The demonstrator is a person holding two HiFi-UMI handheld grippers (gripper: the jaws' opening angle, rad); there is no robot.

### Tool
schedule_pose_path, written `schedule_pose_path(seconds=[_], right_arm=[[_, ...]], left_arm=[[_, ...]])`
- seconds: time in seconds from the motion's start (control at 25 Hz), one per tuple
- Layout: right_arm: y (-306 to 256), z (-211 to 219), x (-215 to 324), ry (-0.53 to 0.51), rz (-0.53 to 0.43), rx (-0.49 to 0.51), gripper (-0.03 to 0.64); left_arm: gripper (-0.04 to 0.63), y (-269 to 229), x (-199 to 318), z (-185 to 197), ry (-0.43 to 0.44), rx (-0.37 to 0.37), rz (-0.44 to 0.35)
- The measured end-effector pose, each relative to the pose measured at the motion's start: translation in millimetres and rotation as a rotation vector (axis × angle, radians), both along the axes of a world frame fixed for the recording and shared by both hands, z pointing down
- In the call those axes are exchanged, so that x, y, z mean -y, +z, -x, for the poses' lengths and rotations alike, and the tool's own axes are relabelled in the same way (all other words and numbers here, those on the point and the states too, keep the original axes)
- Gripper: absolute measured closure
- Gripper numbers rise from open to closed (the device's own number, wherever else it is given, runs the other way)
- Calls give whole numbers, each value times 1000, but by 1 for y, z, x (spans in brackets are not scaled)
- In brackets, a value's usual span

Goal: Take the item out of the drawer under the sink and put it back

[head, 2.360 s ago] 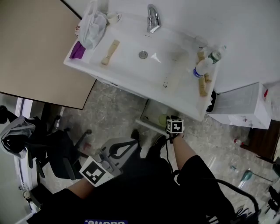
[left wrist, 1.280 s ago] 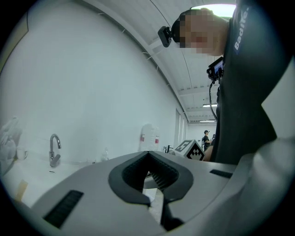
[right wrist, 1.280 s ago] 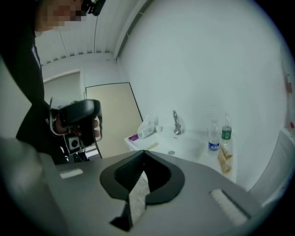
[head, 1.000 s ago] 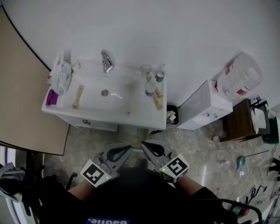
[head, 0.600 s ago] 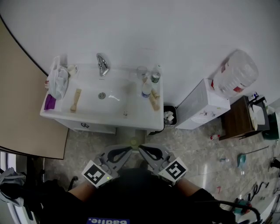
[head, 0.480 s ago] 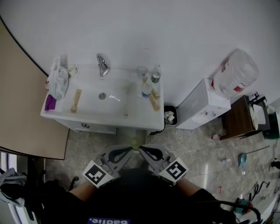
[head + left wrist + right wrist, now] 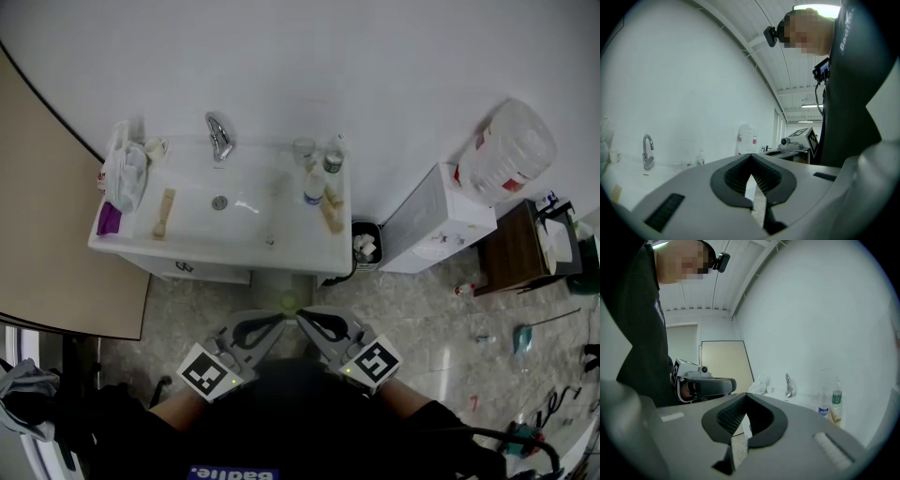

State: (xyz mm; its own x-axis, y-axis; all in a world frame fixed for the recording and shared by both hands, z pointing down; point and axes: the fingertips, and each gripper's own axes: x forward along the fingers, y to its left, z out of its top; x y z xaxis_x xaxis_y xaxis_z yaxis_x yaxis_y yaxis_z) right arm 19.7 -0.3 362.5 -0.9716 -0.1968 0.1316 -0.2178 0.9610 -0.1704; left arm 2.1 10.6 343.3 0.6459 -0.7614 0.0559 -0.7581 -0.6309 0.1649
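Head view only: a glossy white rectangular sink stands against the wall, with a pale drawer showing below its front edge. Neither gripper view reaches under the rim. I note the left hand-held gripper and right hand-held gripper side by side near the person's torso, both closed on nothing. Their own views show ribbed dark pads meeting at the tips. A small greenish round item lies in the drawer, just ahead of both tips.

print: "Bad…" cut off, white on dark shirt | other labels: unreadable
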Motion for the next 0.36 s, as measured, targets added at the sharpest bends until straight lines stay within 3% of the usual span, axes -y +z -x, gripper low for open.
schedule_pose_path(seconds=[0.36], right_arm=[[2,-2,-5,-9,3,-11,617]], left_arm=[[591,-1,-5,-3,-7,0,-1]])
